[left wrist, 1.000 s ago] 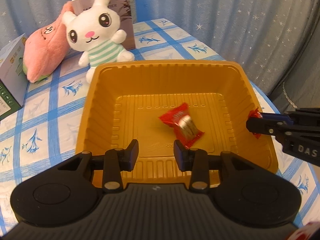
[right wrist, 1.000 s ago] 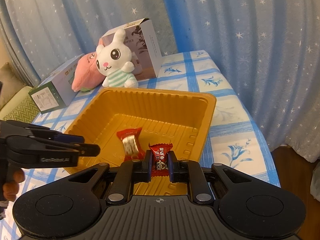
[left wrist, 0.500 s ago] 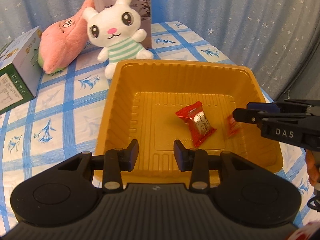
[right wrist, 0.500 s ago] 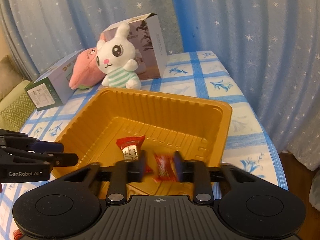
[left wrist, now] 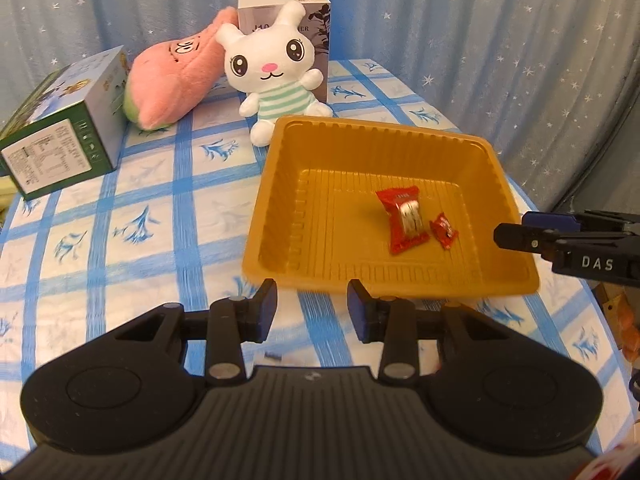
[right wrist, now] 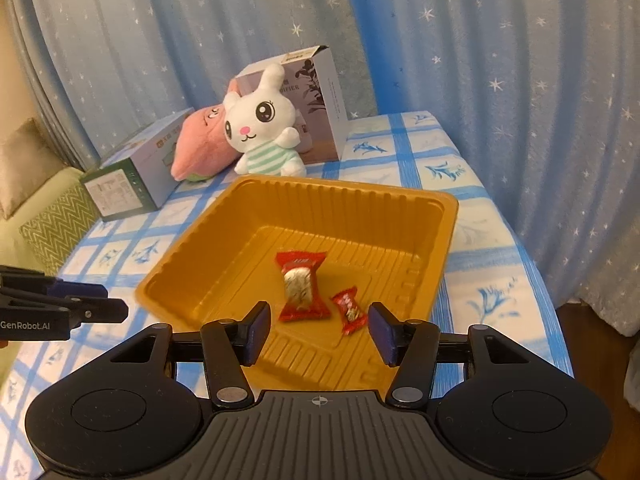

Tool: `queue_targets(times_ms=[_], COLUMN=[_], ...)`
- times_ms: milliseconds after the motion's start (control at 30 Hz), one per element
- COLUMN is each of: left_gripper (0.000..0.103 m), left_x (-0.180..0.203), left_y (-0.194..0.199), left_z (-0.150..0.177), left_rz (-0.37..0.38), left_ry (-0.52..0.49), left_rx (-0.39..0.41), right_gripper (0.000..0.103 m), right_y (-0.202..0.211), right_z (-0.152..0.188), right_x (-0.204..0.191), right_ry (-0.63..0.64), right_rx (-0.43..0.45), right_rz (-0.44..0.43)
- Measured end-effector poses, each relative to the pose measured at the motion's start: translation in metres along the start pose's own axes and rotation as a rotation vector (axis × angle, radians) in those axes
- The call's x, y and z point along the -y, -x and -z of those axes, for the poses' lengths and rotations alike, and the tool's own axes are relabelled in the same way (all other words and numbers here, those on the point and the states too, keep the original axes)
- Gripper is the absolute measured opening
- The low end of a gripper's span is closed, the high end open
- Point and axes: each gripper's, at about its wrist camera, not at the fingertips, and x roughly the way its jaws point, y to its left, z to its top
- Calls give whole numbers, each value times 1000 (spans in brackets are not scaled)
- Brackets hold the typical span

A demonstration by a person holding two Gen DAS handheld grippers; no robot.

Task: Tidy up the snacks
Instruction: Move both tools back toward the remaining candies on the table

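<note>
An orange plastic tray [left wrist: 280,184] [right wrist: 192,240] sits on the blue-checked tablecloth. Inside lie a larger red snack packet [left wrist: 403,218] [right wrist: 301,285] and a small red candy [left wrist: 444,234] [right wrist: 349,310] beside it. My right gripper [right wrist: 320,330] hovers over the tray's near edge, its jaws opening, with nothing pressed between them; the small candy lies below on the tray floor. It also shows at the right edge of the left wrist view [left wrist: 520,234]. My left gripper [left wrist: 312,308] is open and empty, just short of the tray's near rim; it also reaches in at the left of the right wrist view [right wrist: 100,304].
At the back of the table stand a white bunny plush [left wrist: 276,76] [right wrist: 260,132], a pink plush [left wrist: 176,80], a grey carton [left wrist: 316,20] and a green-and-white box [left wrist: 60,140]. Star-patterned blue curtains hang behind. The table edge drops off at the right.
My right gripper opened and let the small red candy fall into the tray beside the larger packet. My left gripper pulled back from over the tray toward the near table side.
</note>
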Motion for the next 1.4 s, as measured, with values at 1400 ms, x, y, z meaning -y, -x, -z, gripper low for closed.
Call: queue_targets(times_ms=[1400], left_gripper=[36], left_x=[-23], left_y=[116], left_z=[175], left_rz=[136], left_ry=[-106], left_rx=[-8], right_gripper=[56], right_y=[116], right_z=[160], right_x=[-118], right_ry=[-70], right_rx=[-100], right_rz=[120])
